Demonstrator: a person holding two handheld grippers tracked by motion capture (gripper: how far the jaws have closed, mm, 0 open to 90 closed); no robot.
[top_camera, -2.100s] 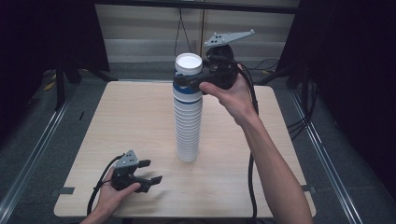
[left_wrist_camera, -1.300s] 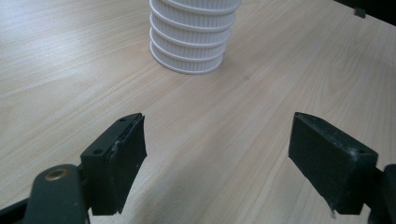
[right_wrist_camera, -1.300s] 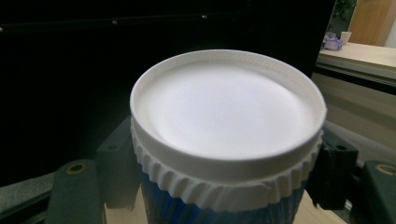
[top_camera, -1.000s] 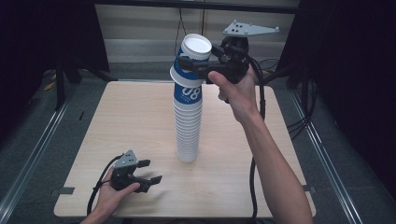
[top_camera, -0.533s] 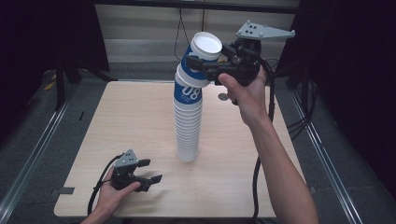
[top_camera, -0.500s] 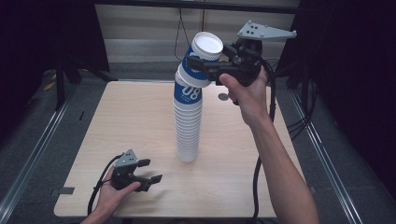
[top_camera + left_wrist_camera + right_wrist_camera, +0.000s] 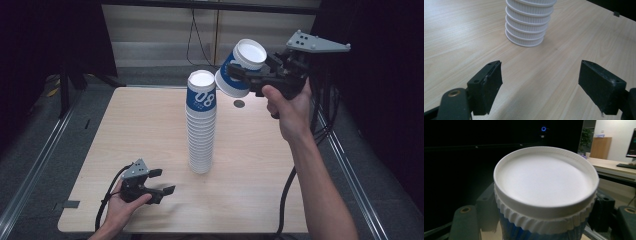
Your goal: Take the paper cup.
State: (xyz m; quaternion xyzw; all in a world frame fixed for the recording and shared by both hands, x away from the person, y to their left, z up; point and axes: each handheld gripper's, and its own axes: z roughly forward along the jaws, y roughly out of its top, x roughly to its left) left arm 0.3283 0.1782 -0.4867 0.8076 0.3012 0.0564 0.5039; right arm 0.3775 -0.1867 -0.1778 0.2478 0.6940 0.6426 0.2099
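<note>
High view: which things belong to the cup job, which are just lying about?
In the job:
- lifted cup, clamped in the right tongs, clear of the stack and tilted
- cup stack, upside down on the table

Lying about:
- left tongs, open, holding nothing, low over the near table edge
- small dark disc on the table beyond the stack
- cables behind the table

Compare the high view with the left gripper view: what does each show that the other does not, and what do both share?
High view alone: the right gripper shut on a lifted cup, tilted beside the stack's top, and both hands. Left gripper view alone: a close look at its own open jaws, nothing between them. Shared: the stack standing on the table.
</note>
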